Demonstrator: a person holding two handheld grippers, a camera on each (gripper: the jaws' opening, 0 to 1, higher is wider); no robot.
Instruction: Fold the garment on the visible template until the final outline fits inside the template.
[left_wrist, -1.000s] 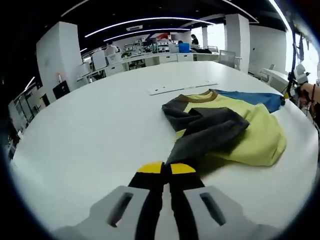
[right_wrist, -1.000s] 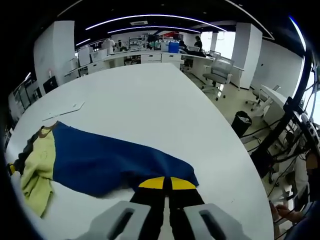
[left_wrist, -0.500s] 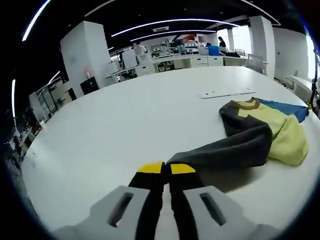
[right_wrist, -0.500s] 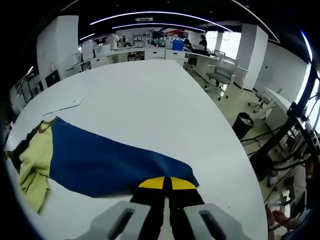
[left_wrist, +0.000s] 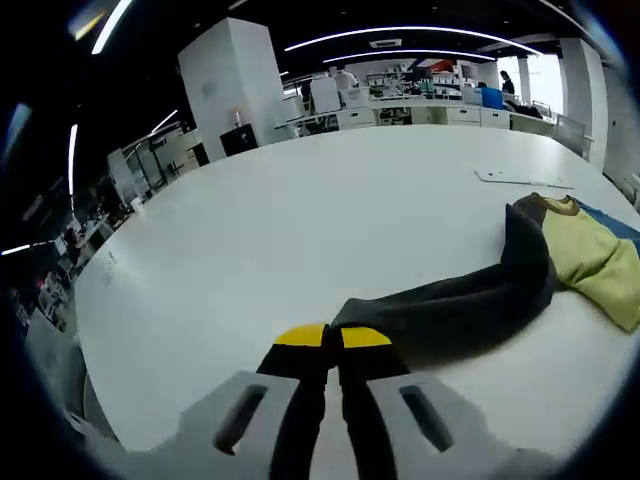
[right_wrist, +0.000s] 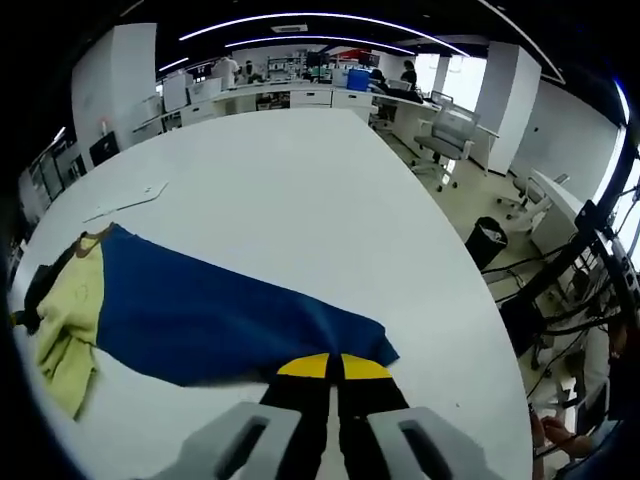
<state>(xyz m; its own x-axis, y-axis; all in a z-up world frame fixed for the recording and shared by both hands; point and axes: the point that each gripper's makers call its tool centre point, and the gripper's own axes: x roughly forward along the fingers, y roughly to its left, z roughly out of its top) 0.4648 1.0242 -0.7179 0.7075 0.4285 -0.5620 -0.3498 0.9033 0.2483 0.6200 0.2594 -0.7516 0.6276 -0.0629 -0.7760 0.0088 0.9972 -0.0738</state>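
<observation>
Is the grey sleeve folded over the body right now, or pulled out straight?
Pulled out straight: the grey sleeve runs long across the white table from the yellow body to the left tool, shut on its cuff.

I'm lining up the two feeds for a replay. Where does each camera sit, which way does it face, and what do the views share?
Left gripper view: rides on the left gripper, low over the white table, looking along the grey sleeve it clamps toward the yellow body.
Right gripper view: rides on the right gripper, looking along the blue sleeve it clamps toward the office desks.
Shared: the same garment, the table, and the flat white strip beyond the collar.
</observation>
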